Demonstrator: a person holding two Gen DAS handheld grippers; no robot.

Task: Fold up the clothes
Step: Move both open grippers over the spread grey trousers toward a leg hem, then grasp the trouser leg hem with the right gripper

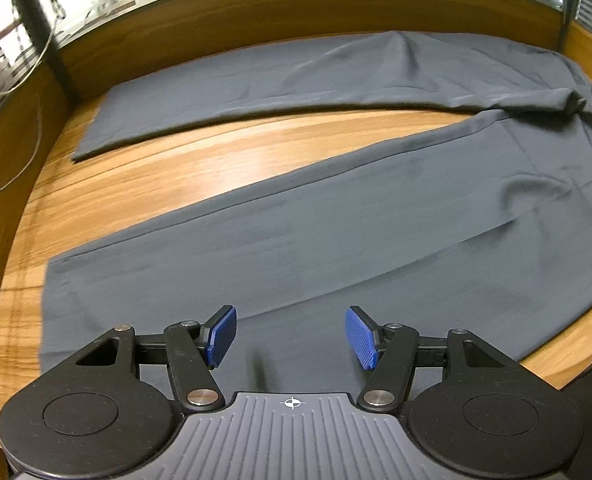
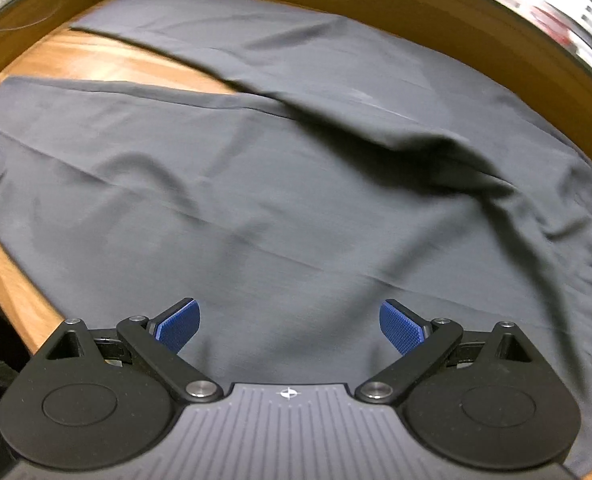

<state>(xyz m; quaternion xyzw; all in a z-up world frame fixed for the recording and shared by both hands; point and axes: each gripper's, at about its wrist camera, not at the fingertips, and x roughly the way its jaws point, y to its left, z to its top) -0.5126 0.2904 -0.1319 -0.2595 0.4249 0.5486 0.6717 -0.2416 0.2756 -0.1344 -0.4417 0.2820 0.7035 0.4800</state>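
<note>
Grey trousers (image 1: pixel 336 216) spread flat on the wooden table (image 1: pixel 167 168), legs splayed in a V: hems at the left, waist off to the right, long axis running left to right, far leg (image 1: pixel 255 80) lying along the back edge, near leg (image 1: pixel 255 248) angled toward the front. Bare wood between the two. Left gripper (image 1: pixel 291 334) released, blue pads apart, nothing between them, hanging over the near leg close to its hem. Right gripper (image 2: pixel 289 326) likewise spread wide and empty, above the broad upper part where the legs join (image 2: pixel 279 116). Likely trouble: pinching only the top layer, so the leg peels open instead of folding; grabbing at uneven points, giving a skewed crease; dragging smooth cloth off the front edge; pressing the ridge (image 2: pixel 436 152) near the seat into the fold.
</note>
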